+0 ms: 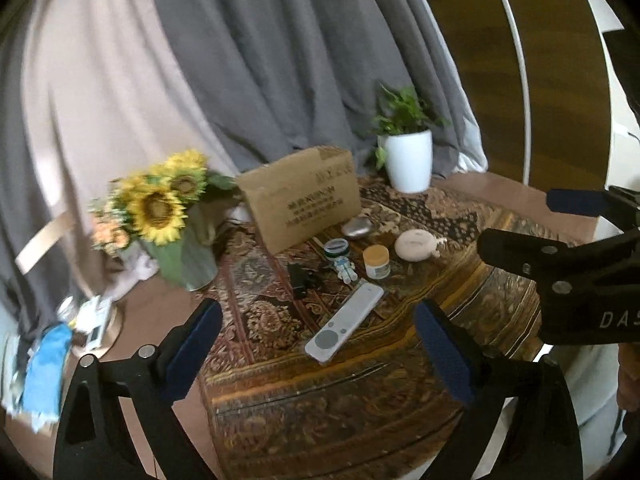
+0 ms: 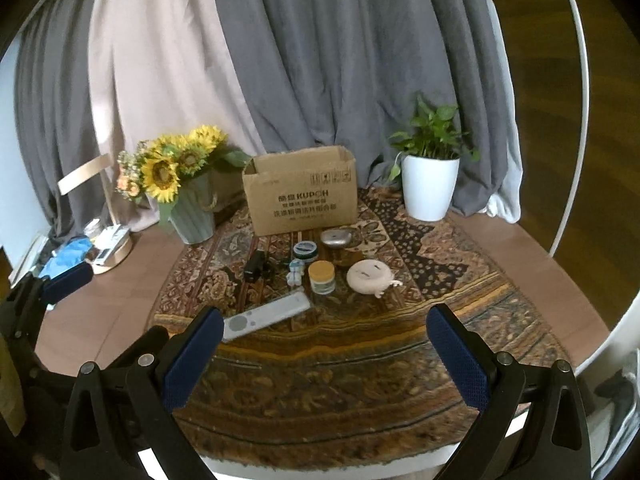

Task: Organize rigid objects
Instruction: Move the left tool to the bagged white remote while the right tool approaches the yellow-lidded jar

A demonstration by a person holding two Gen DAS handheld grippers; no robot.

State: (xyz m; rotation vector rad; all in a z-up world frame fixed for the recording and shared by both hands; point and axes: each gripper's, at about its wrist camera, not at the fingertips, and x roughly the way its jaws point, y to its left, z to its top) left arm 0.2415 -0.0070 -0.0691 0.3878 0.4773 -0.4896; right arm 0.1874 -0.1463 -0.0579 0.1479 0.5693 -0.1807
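Pre-grasp: left gripper (image 1: 318,354), right gripper (image 2: 324,356) both spread, empty; next needs reach to remote (image 1: 345,323) mid-frame, cardboard box (image 1: 300,196) above

Grey and beige curtains (image 2: 320,60) hang behind a patterned rug (image 2: 340,380) on brown floor (image 2: 88,320)

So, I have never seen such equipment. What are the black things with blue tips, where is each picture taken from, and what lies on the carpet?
They are two hand-held grippers; a person carries one in each hand. Each picture comes from a camera on one gripper, looking along its fingers. The left gripper and the right gripper are both open and hold nothing. On the patterned cloth lie a grey remote, a jar with a yellow lid, a round beige case, a small tin, a silver case and a black adapter, before a cardboard box.
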